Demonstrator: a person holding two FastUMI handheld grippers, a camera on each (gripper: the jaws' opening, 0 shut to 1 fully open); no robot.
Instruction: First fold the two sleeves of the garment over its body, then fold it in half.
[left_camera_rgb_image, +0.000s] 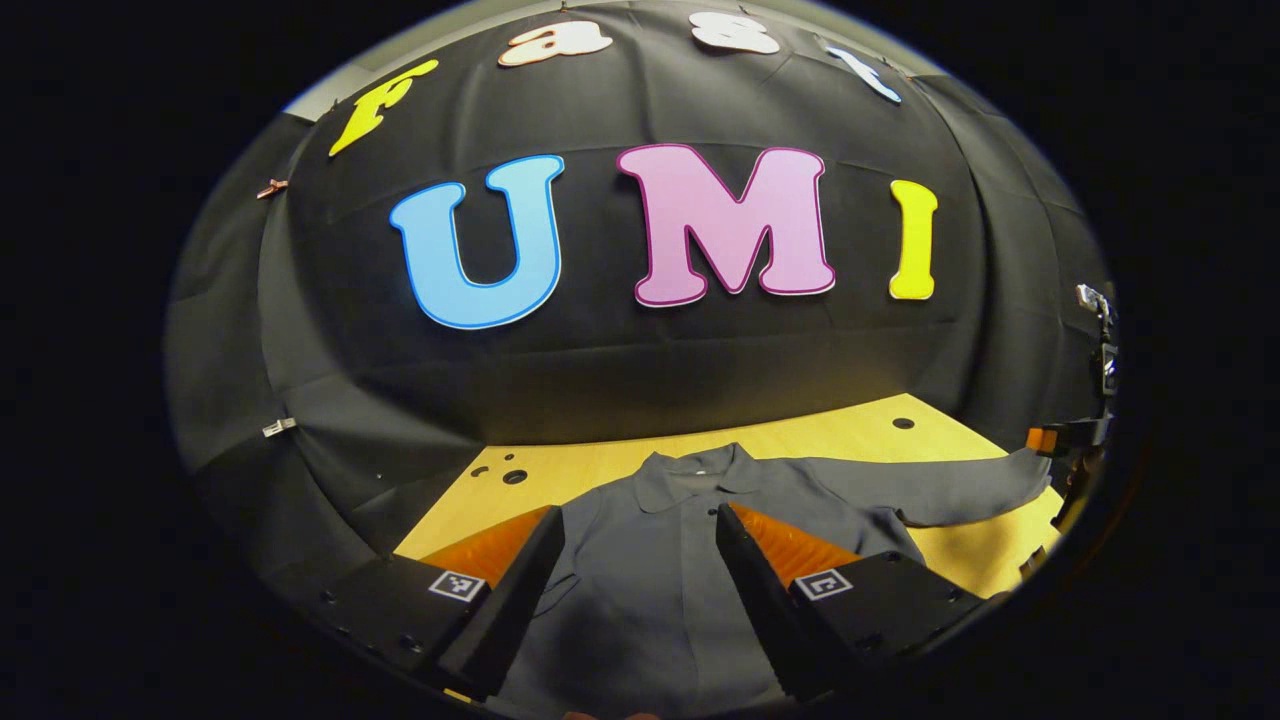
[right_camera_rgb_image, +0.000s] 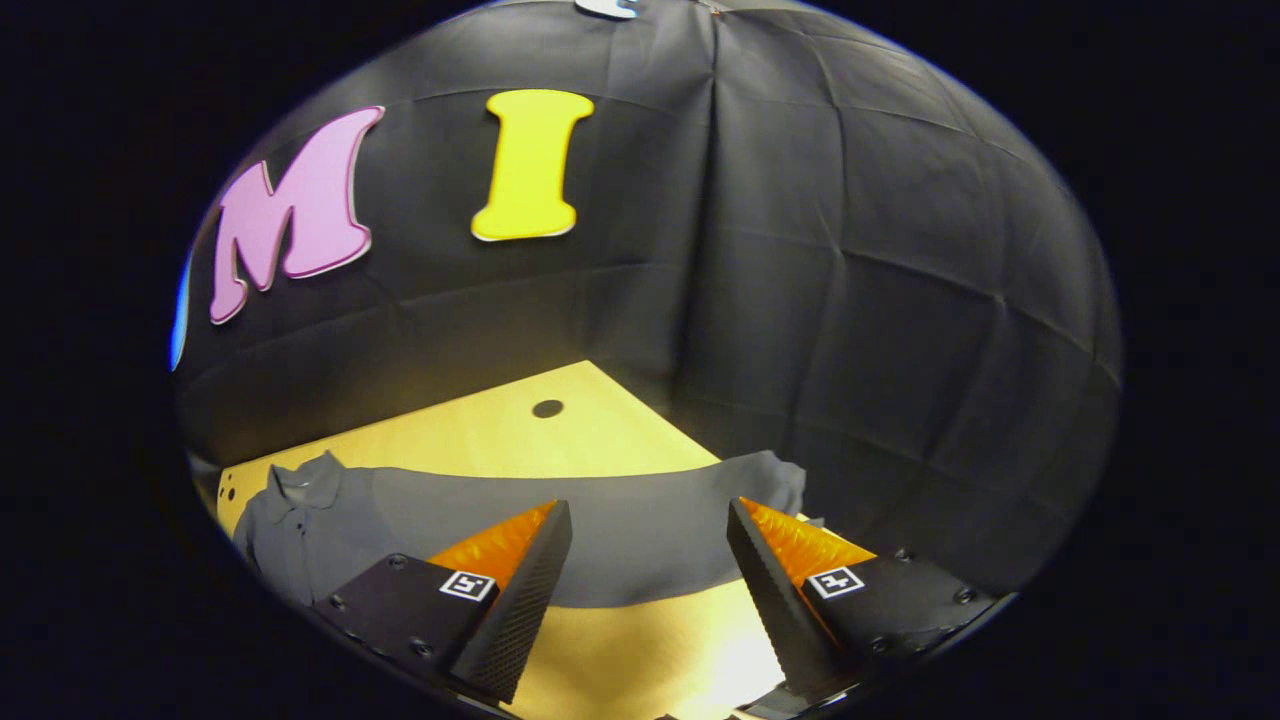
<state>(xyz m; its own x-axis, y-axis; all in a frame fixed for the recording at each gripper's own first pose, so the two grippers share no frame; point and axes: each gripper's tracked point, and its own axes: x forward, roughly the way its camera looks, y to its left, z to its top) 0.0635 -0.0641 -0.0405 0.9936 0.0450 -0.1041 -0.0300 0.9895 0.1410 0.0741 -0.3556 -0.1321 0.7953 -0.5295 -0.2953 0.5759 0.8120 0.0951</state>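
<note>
A dark grey collared shirt (left_camera_rgb_image: 640, 560) lies flat on the wooden table (left_camera_rgb_image: 800, 440), collar toward the back wall. My left gripper (left_camera_rgb_image: 640, 530) hovers open over the shirt's chest, fingers spread either side of the placket. One sleeve (left_camera_rgb_image: 940, 490) stretches out to the right along the table. In the right gripper view that same sleeve (right_camera_rgb_image: 640, 530) runs across the table, its cuff (right_camera_rgb_image: 775, 480) near the table's right edge. My right gripper (right_camera_rgb_image: 650, 520) stands open above the sleeve with nothing between its fingers. The shirt's collar (right_camera_rgb_image: 300, 480) shows at far left. The other sleeve is hidden.
The table (right_camera_rgb_image: 520, 430) has small round holes near its back edge (left_camera_rgb_image: 903, 423) (right_camera_rgb_image: 547, 408). Black cloth walls close in behind and to the right. At the right rim of the left gripper view the other gripper (left_camera_rgb_image: 1075, 440) shows beside the sleeve's end.
</note>
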